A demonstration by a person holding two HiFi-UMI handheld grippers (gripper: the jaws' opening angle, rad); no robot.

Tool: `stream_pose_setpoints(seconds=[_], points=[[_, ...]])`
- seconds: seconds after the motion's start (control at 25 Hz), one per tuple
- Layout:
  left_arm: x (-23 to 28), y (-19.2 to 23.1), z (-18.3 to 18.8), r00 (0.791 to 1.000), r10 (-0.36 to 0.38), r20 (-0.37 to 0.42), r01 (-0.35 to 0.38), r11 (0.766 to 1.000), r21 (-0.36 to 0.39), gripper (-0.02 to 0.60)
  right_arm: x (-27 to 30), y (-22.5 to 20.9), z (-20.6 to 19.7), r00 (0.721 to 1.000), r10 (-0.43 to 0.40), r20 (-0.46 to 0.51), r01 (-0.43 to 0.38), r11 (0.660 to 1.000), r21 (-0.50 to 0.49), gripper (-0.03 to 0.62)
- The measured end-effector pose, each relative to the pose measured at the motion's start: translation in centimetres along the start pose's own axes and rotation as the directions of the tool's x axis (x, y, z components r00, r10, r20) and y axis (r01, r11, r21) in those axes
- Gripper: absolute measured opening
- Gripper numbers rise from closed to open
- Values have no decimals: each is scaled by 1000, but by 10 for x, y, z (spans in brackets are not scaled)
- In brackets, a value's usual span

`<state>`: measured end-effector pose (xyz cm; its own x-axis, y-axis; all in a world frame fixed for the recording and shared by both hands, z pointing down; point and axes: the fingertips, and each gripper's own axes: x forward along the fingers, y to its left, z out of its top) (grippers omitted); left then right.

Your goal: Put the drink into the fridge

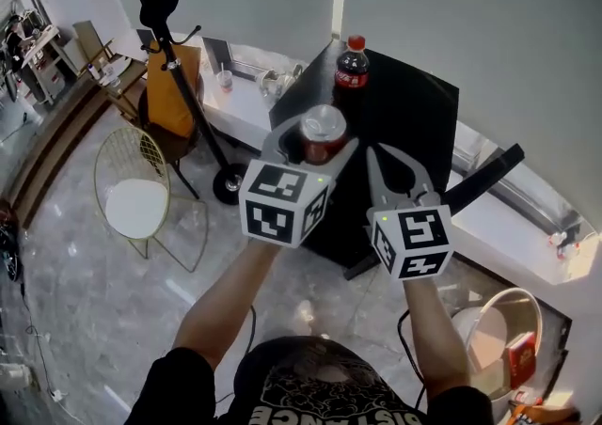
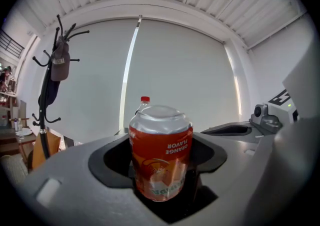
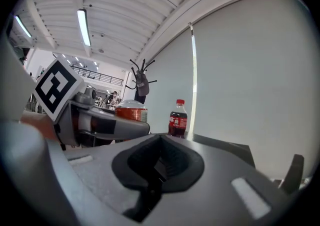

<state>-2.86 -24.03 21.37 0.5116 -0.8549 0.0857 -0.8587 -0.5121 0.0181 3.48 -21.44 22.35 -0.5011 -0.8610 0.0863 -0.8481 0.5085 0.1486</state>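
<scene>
- Grey left gripper [image 1: 318, 146]: jaws spread wide and clamped on the can [image 2: 161, 145], with the dark recessed pads against its two sides at mid-body.
- Can sits upright in the grip and is carried level, in the air in front of the black box [image 1: 414, 113]. It is not yet inside anything.
- Can: thin metal cylinder with a glossy orange print and a bare silver domed end on top. The print reads upside down in the left gripper view.
- Handling, my judgement: stiff end to end, but the thin wall will dent if pinched hard. The skin is smooth and could slip. Mid-body across the width, as held now, is the best hold. Cannot tell whether it is full.
- Right gripper [image 3: 159, 160]: jaws together with nothing between them, just beside the left one.
- Black box: matt, flat-sided, probably the fridge. Cannot tell whether its door is open.
- Cola bottle [image 1: 353, 64], dark with a red cap, stands on top of the box.
</scene>
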Motion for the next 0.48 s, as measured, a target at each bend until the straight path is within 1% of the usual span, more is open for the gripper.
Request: stream_pose_setpoints(seconds=[0.16, 0.28, 0.48], points=[[-22, 9, -15, 998, 63, 8, -63, 998, -26, 336, 2, 17, -5, 999, 48, 5, -48, 999, -7, 2], [-35, 13, -31, 994, 105, 2, -105, 994, -25, 336, 1, 30, -13, 997, 84, 1, -84, 997, -3, 2], [-46, 12, -64, 991, 135, -10, -135, 990, -47, 336, -2, 50, -37, 992, 127, -23, -126, 992, 9, 2]])
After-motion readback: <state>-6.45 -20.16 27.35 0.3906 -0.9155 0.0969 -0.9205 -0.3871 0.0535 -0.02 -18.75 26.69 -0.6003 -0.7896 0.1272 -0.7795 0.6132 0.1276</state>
